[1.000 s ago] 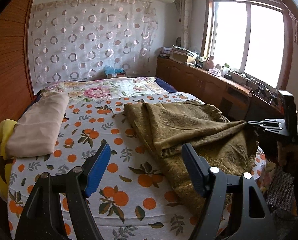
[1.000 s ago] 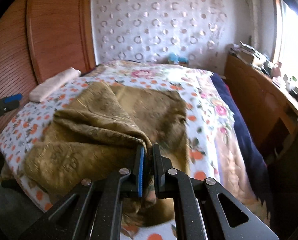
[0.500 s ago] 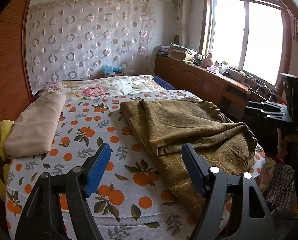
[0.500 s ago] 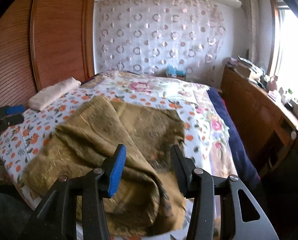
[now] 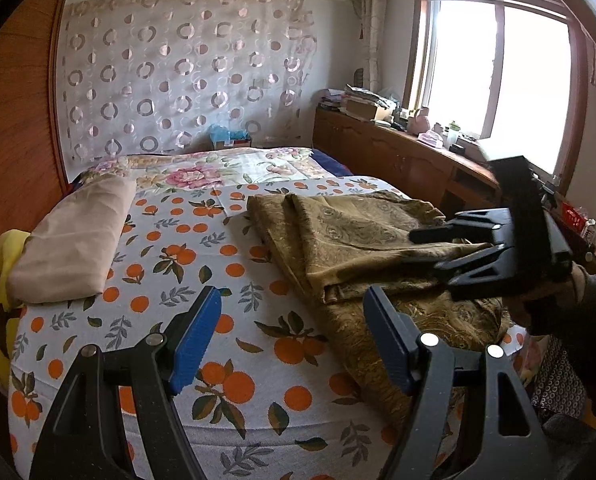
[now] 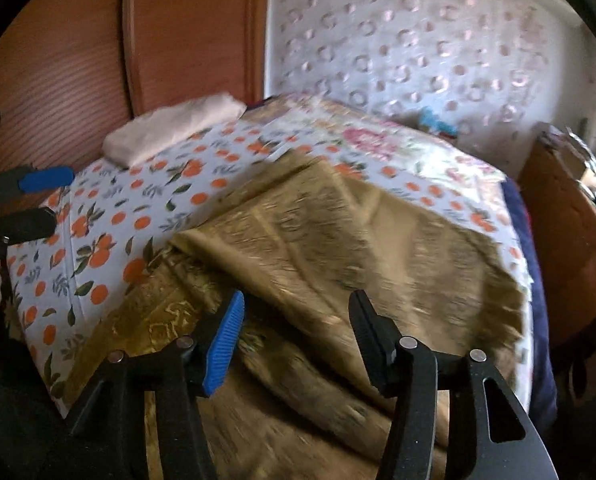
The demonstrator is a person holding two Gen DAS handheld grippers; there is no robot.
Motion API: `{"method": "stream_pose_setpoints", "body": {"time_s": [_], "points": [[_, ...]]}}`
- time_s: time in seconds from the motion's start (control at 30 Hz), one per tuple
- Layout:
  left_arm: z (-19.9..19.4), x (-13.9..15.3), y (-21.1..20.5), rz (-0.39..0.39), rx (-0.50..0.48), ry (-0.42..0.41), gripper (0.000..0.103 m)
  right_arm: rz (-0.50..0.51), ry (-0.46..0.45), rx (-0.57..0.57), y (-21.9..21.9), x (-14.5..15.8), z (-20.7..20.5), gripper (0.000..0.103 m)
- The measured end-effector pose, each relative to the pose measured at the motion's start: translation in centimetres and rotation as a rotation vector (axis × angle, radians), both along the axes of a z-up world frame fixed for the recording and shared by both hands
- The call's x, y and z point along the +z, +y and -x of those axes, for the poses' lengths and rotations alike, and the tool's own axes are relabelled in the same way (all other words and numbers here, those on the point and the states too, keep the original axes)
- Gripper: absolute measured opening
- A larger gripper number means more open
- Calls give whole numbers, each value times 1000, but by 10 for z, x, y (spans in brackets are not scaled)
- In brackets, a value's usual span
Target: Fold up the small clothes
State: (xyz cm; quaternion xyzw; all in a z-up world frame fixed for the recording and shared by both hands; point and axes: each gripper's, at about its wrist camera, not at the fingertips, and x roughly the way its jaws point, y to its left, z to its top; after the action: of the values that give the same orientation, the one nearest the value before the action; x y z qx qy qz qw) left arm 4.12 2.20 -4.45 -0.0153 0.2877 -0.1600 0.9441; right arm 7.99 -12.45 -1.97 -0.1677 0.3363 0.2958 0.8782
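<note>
Olive cloth (image 5: pixel 361 248) on the bed (image 5: pixel 186 264), both jaws released.
Right gripper (image 6: pixel 294 332) has just been opening, nothing between its jaws, view blurred; left gripper (image 5: pixel 290 332) gapes empty.

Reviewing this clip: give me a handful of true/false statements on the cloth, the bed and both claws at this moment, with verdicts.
1. The olive-gold cloth lies on the orange-print bedsheet. True.
2. The right claw is clamped on the cloth. False: its jaws have just been opening and stand apart above the cloth, gripping nothing.
3. The left claw is open and empty. True.
4. The beige folded bundle sits on top of the cloth. False: it lies apart, near the headboard.
5. A window lights the room. True.
</note>
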Motion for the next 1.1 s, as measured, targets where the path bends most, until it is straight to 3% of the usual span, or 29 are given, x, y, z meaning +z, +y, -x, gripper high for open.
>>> {"method": "stream_pose_setpoints", "body": {"time_s": [0.13, 0.3, 0.43, 0.47, 0.53, 0.6, 0.63, 0.7, 0.87, 1.1], "points": [[1, -2, 1, 4, -2, 5, 74, 34, 48, 75, 20, -7, -10, 64], [0, -5, 0, 6, -7, 12, 74, 113, 53, 102, 26, -17, -32, 65], [1, -7, 0, 8, -10, 17, 74, 98, 89, 110, 29, -21, -45, 65], [1, -7, 0, 8, -9, 17, 74, 90, 95, 112, 28, -22, -47, 63], [0, -7, 0, 11, -12, 18, 74, 85, 90, 118, 29, -23, -48, 34], [0, -7, 0, 8, -10, 18, 74, 87, 82, 116, 27, -23, -48, 12], [0, -6, 0, 7, -11, 18, 74, 86, 83, 113, 28, -24, -47, 7], [0, -6, -1, 7, -10, 16, 74, 66, 85, 116, 21, -17, -46, 6], [1, -7, -2, 8, -12, 19, 74, -17, -9, 29, -12, 27, -56, 5], [0, -13, -6, 9, -26, 29, 74, -19, -94, -210, -71, 58, -112, 5]]}}
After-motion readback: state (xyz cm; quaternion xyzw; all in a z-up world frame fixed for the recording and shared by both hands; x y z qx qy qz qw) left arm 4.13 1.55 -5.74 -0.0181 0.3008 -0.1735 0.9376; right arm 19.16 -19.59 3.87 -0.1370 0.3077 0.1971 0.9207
